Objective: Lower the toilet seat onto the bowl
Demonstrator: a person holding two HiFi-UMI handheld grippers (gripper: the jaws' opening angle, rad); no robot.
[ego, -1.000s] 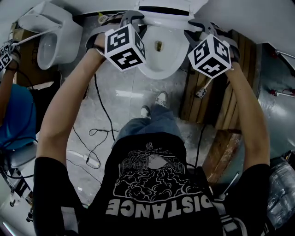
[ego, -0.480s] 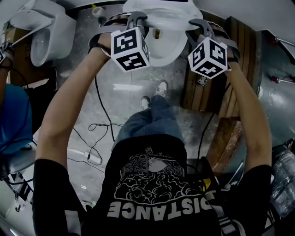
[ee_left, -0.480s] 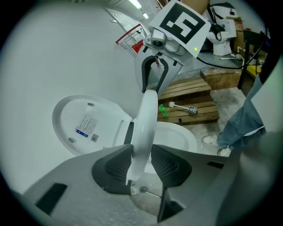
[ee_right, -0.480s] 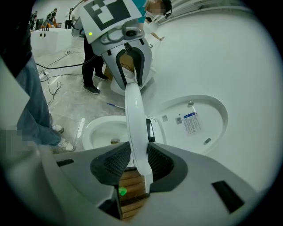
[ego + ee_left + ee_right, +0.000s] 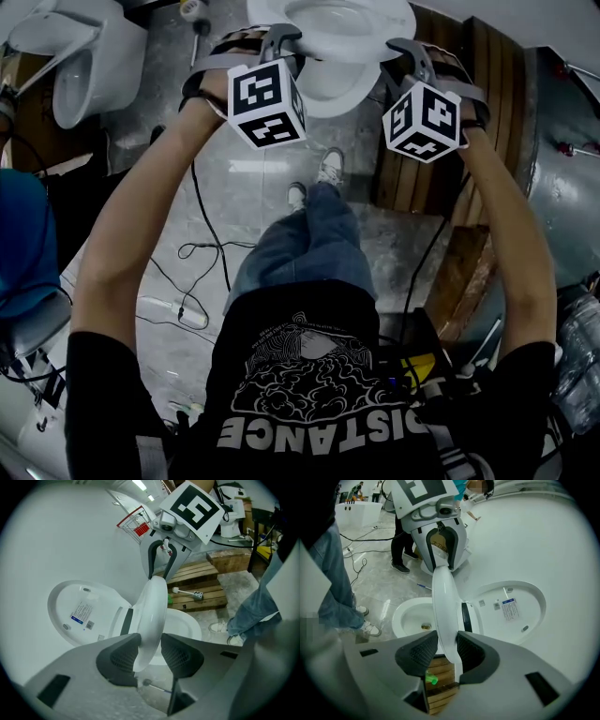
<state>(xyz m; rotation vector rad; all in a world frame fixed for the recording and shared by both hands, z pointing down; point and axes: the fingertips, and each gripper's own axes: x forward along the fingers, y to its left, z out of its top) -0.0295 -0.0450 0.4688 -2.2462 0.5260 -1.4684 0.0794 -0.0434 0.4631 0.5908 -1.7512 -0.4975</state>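
The white toilet seat (image 5: 154,609) (image 5: 443,602) stands tilted, partway between the raised lid (image 5: 82,613) (image 5: 511,606) and the bowl (image 5: 185,623) (image 5: 410,616). My left gripper (image 5: 150,653) grips the seat's rim on one side. Its jaws have just been opening, with the rim still between the pads and touching both. My right gripper (image 5: 446,651) is shut on the rim's opposite side. In the head view both grippers (image 5: 281,42) (image 5: 405,49) reach to the seat (image 5: 337,21) at the top edge, their fingertips hidden behind the marker cubes.
A second toilet (image 5: 75,66) stands at the upper left. A wooden pallet (image 5: 469,141) lies right of the bowl, with a toilet brush (image 5: 187,592) on it. Cables (image 5: 202,253) run over the floor. My feet (image 5: 328,173) are just before the bowl. Another person (image 5: 23,244) stands at left.
Both grippers have come down and toward me with the seat between their pads. The seat has tipped further away from the lid toward the bowl.
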